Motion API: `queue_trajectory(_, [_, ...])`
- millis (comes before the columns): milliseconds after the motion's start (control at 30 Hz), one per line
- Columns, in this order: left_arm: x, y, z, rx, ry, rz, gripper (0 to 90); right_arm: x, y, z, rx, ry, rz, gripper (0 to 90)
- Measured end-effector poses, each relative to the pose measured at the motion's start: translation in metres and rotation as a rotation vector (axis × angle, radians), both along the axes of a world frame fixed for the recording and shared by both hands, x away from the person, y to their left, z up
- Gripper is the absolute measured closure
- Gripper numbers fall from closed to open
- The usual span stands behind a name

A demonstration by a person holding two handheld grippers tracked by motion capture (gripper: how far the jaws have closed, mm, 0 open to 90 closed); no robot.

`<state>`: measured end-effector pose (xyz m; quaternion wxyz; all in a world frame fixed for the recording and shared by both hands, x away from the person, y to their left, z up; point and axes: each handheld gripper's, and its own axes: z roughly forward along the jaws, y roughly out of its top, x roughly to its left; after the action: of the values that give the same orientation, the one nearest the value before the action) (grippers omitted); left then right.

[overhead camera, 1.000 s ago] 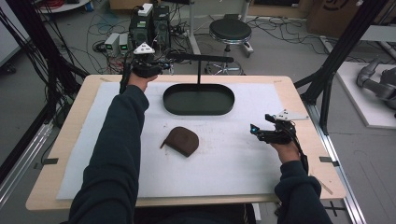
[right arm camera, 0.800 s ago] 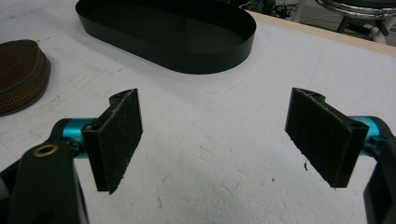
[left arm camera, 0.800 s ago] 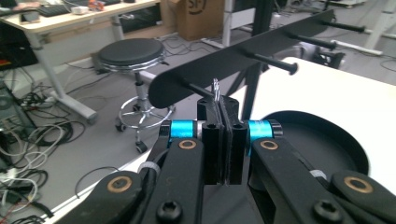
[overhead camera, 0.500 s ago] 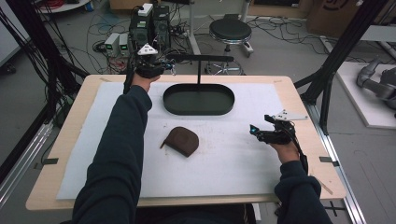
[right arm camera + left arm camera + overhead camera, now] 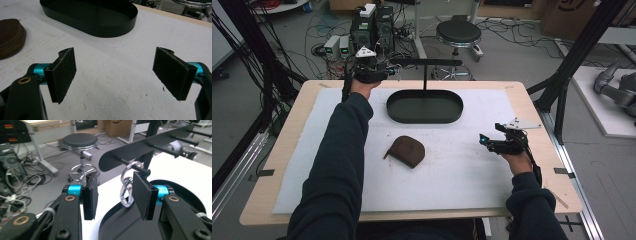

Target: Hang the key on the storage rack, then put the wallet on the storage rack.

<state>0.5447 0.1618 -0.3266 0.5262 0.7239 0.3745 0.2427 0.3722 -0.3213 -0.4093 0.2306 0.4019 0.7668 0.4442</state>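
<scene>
one brown pouch (image 5: pixel 406 151), one black tray (image 5: pixel 424 106), one silver clasp (image 5: pixel 126 187)

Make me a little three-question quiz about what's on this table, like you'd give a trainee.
1. True or false: the silver clasp hangs from a peg of the black rack, between the open jaws of the left gripper.
2. The brown zip pouch lies: A) inside the black oval tray; B) on the white mat, in front of the tray; C) in the right gripper.
3. Fill in: the right gripper's jaws are ____ over bare mat.

Key: 1 true; 2 B; 3 open.
</scene>
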Motion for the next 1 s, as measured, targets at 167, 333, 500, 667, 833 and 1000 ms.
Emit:
queue_trajectory(167, [-0.033,0.017,-0.002,-0.056,-0.010,0.011,48.2,0.000,0.001,0.000,0.002,-0.003,0.006,19.3])
queue_trajectory(333, [-0.067,0.034,-0.009,-0.110,-0.010,0.049,25.2,0.002,0.007,0.001,-0.007,-0.004,0.012,19.3])
queue_trajectory(500, [-0.094,0.047,-0.020,-0.086,-0.014,0.060,15.6,0.005,0.014,0.003,-0.010,-0.004,0.008,19.3])
queue_trajectory(667, [-0.129,0.058,-0.032,-0.083,-0.014,0.073,15.6,0.005,0.021,0.003,-0.029,0.005,0.031,19.2])
queue_trajectory(833, [-0.153,0.064,-0.040,-0.067,-0.027,0.066,15.7,0.006,0.028,0.004,-0.015,0.010,0.056,19.2])
queue_trajectory(1000, [-0.172,0.071,-0.047,-0.043,-0.037,0.073,15.8,0.006,0.034,0.004,0.008,0.017,0.077,19.2])
